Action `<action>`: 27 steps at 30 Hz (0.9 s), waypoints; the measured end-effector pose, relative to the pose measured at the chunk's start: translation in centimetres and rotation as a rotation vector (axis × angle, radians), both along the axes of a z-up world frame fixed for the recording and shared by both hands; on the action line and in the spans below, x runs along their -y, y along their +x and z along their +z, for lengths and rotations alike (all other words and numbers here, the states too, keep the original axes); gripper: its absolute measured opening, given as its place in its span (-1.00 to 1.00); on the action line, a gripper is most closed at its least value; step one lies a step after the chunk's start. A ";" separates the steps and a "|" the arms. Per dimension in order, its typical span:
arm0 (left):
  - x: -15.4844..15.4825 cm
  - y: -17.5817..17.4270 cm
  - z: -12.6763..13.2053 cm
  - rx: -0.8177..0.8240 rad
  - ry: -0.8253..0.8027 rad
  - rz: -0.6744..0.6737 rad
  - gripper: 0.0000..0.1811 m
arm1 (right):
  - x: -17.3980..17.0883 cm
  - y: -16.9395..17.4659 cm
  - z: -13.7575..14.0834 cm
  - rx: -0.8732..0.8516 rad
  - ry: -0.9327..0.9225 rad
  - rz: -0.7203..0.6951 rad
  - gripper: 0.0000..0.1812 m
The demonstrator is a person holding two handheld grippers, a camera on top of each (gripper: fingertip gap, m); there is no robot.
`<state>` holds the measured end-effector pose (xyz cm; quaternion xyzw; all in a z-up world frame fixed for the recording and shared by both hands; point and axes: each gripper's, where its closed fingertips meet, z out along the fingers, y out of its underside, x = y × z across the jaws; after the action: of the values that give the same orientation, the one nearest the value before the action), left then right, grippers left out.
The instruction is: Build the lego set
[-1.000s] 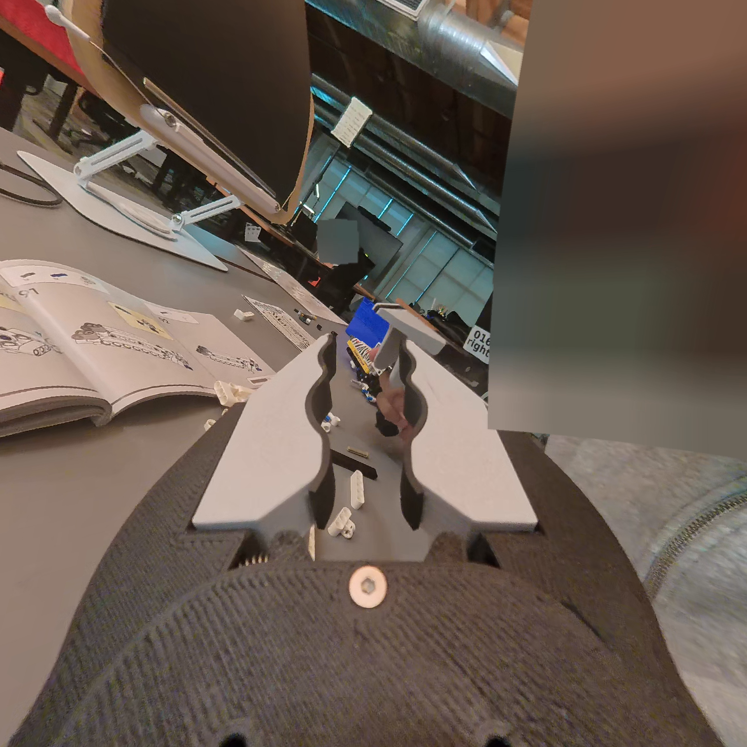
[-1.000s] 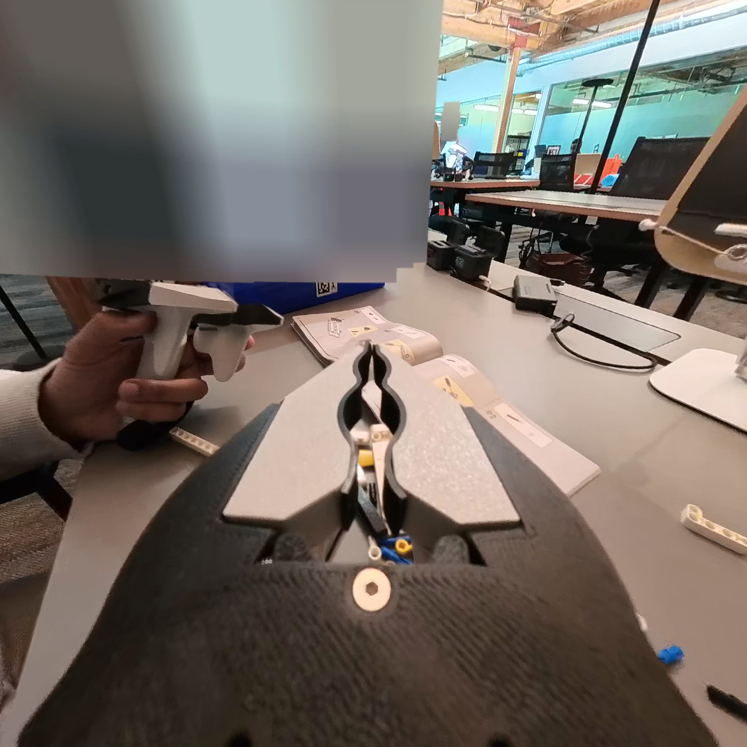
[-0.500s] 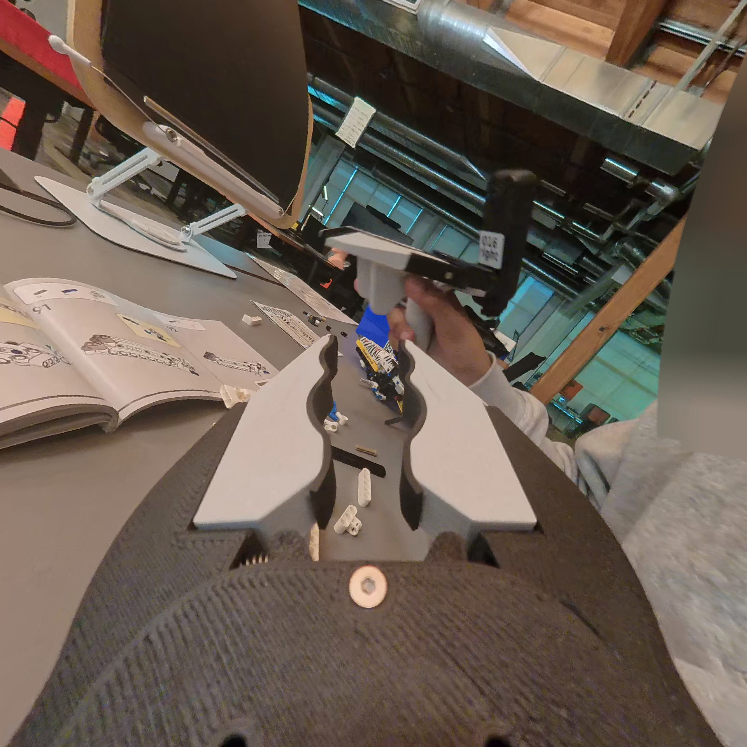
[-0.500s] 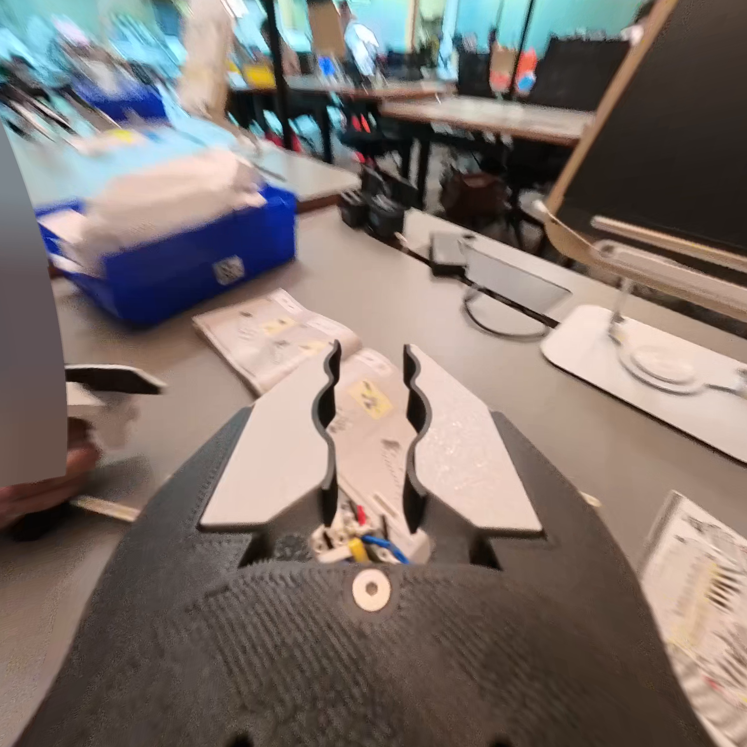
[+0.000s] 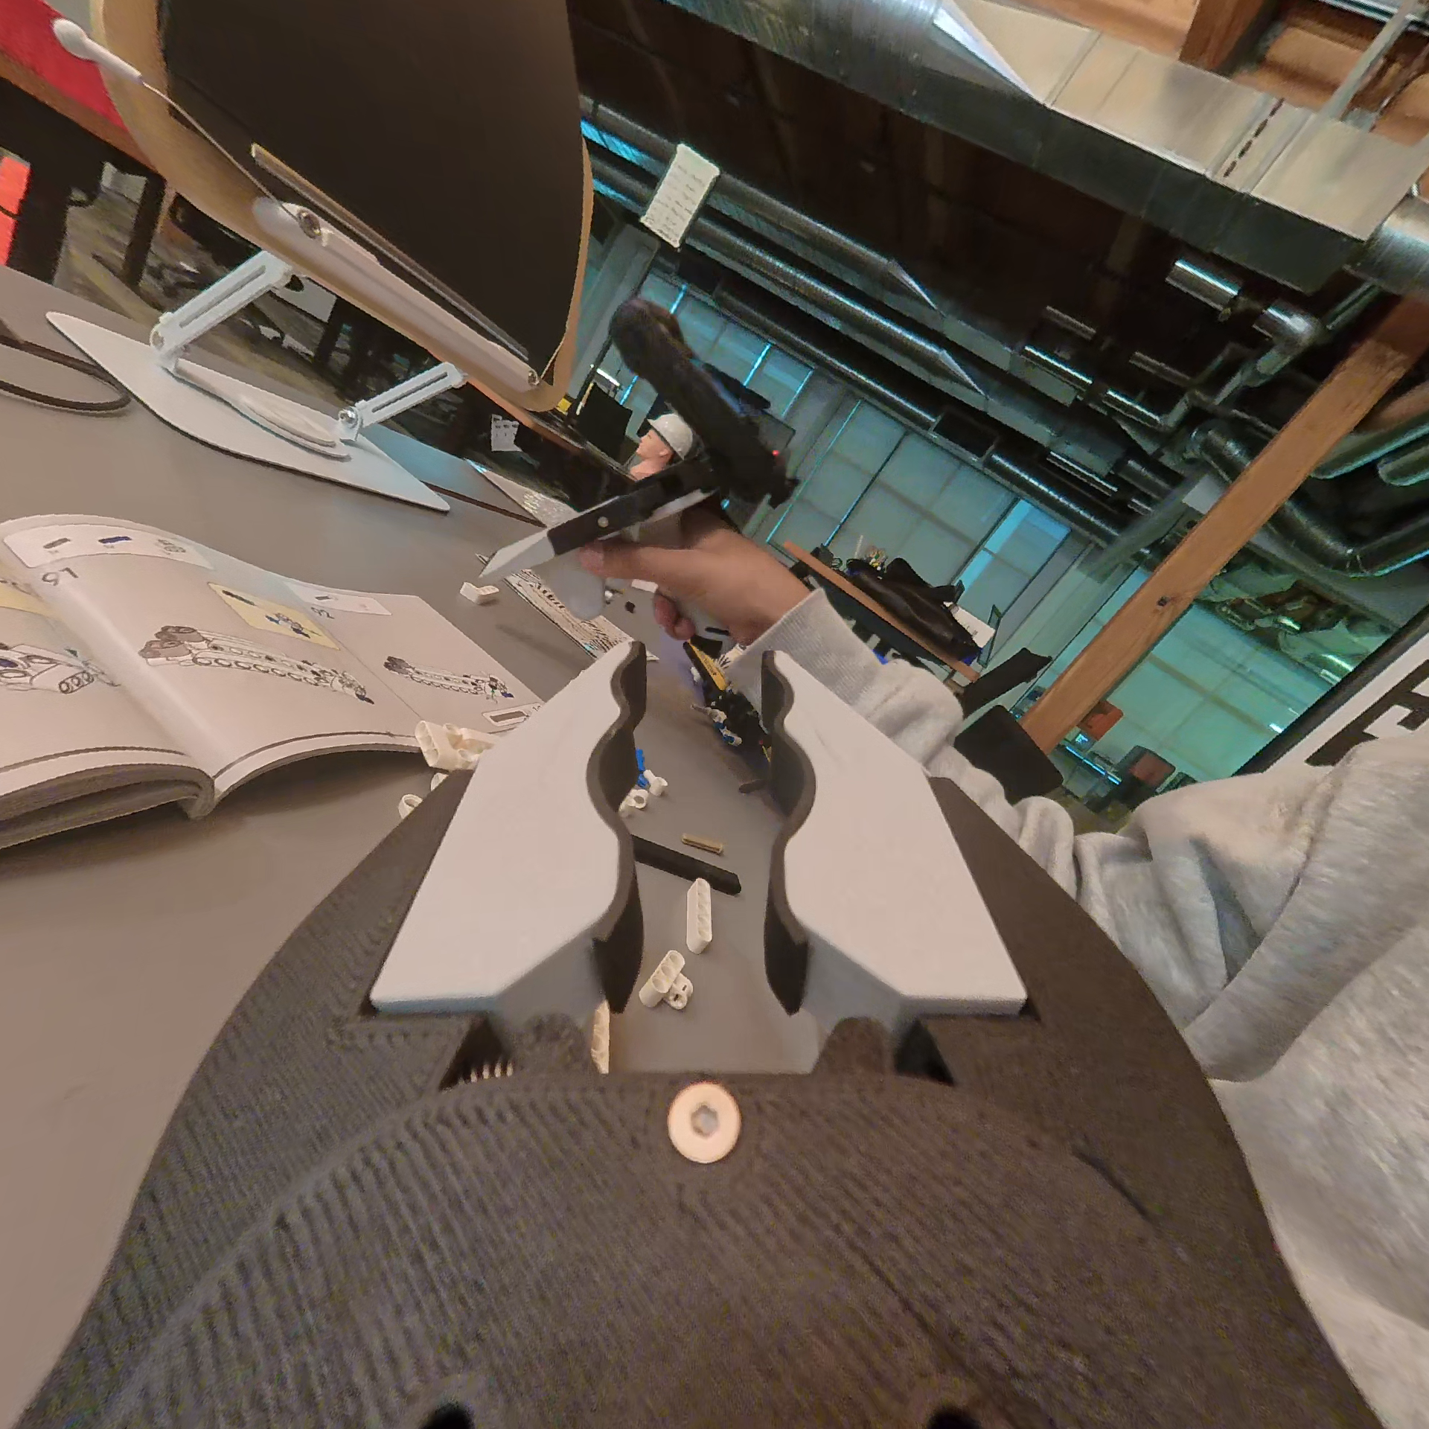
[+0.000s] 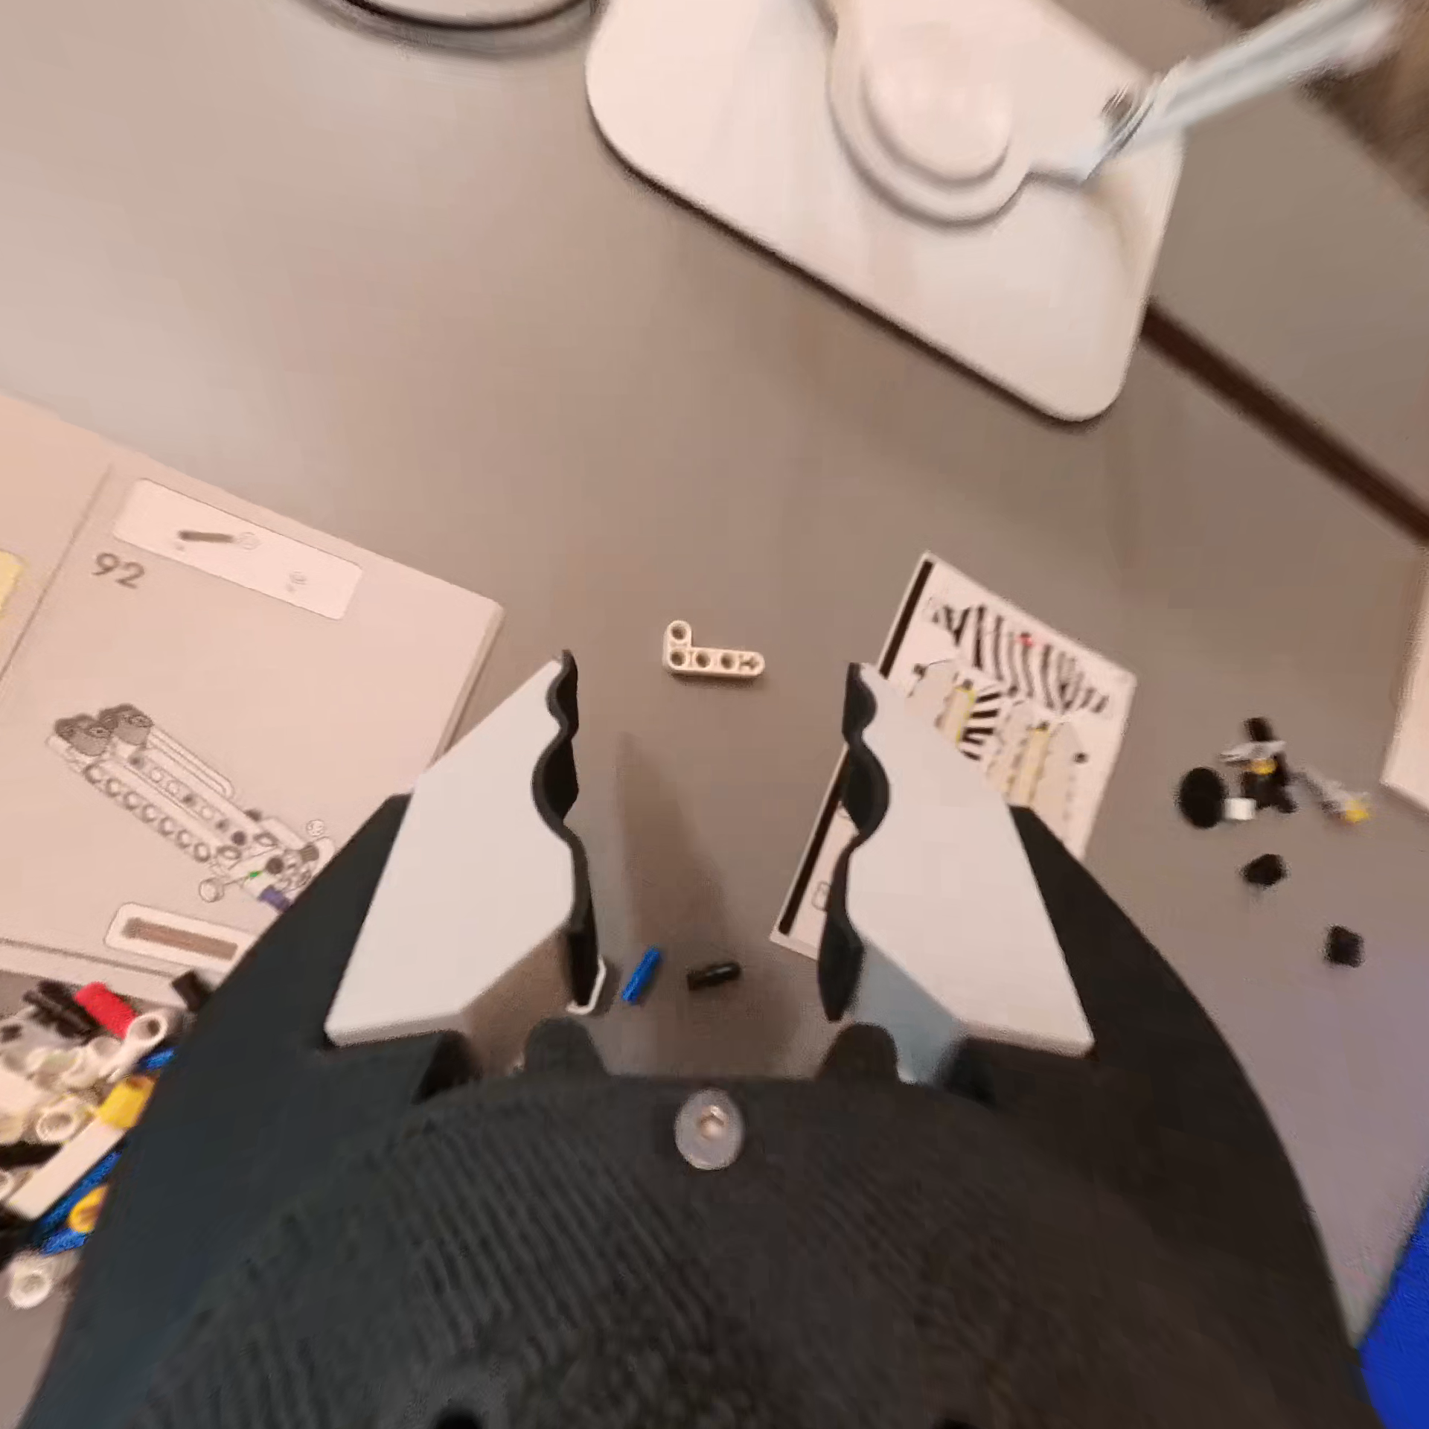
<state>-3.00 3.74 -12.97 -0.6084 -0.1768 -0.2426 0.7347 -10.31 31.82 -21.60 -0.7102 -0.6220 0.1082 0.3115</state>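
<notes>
Right wrist view, looking down on the grey table (image 6: 387,271): the right gripper (image 6: 707,680) hangs with its two pale, scallop-edged fingers (image 6: 479,866) spread wide and nothing between them. Just beyond the fingertips lies one white L-shaped beam (image 6: 707,656) with round holes. Near the finger roots lie one blue pin (image 6: 643,974) and one black pin (image 6: 713,975), close together but apart. A striped sticker sheet (image 6: 1028,696) lies partly under the right-hand finger. The open instruction booklet (image 6: 232,696) lies to the left, and a heap of mixed loose pieces (image 6: 69,1082) lies at the lower left. A white lamp base (image 6: 889,178) stands beyond. These pictures are blurred.

Left wrist view, nearly level with the table: the left gripper (image 5: 700,673) has its fingers apart and empty. Between them on the tabletop lie one black axle (image 5: 684,864), one small tan pin (image 5: 702,843), one straight white beam (image 5: 698,915) and one white connector (image 5: 666,979). Only this view shows the person's hand (image 5: 696,580) in a grey knitted sleeve (image 5: 889,711) holding the right gripper raised, and behind it a partly built black, blue and yellow model (image 5: 727,707). The gripper bodies are dark ribbed plastic.
</notes>
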 end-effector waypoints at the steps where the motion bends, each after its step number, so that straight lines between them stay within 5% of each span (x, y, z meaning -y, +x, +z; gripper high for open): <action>1: 0.0 0.0 0.0 -0.001 0.000 0.003 -0.70 | -0.1 -0.1 -0.7 0.017 -0.037 -0.009 -0.23; 6: -0.1 0.0 0.0 -0.003 -0.004 0.000 -0.69 | -1.1 -0.8 -2.8 0.043 -0.104 -0.060 -0.19; 8: -0.1 0.0 0.0 -0.006 -0.005 0.001 -0.69 | -0.5 -1.0 -3.2 0.035 -0.187 -0.057 -0.28; 11: -0.2 0.1 -0.1 -0.008 -0.007 -0.001 -0.69 | 0.6 -0.8 -3.3 0.018 -0.247 -0.031 -0.66; 13: -0.2 0.1 -0.1 -0.014 -0.010 -0.001 -0.70 | 2.4 -0.5 -2.7 0.004 -0.302 0.010 -0.66; 17: -0.3 0.4 -0.1 -0.038 -0.022 -0.001 -0.69 | 10.8 -0.4 4.6 -0.265 -0.495 0.270 -0.66; 21: -0.4 1.2 0.3 -0.097 -0.017 -0.010 -0.63 | 22.6 5.1 12.3 -0.506 -0.889 0.700 -0.66; 23: -0.5 2.0 0.7 -0.211 -0.029 0.018 -0.42 | 26.1 8.4 13.4 -0.522 -1.113 0.761 -0.67; 27: -0.8 5.8 1.8 -0.558 -0.022 0.137 -0.43 | 28.5 13.0 14.5 -0.575 -1.589 0.696 -0.66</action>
<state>2.75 4.53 -11.14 -0.6463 -0.0114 -0.0136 0.7629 2.70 3.30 -7.14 -0.4339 -0.4420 0.7650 -0.1764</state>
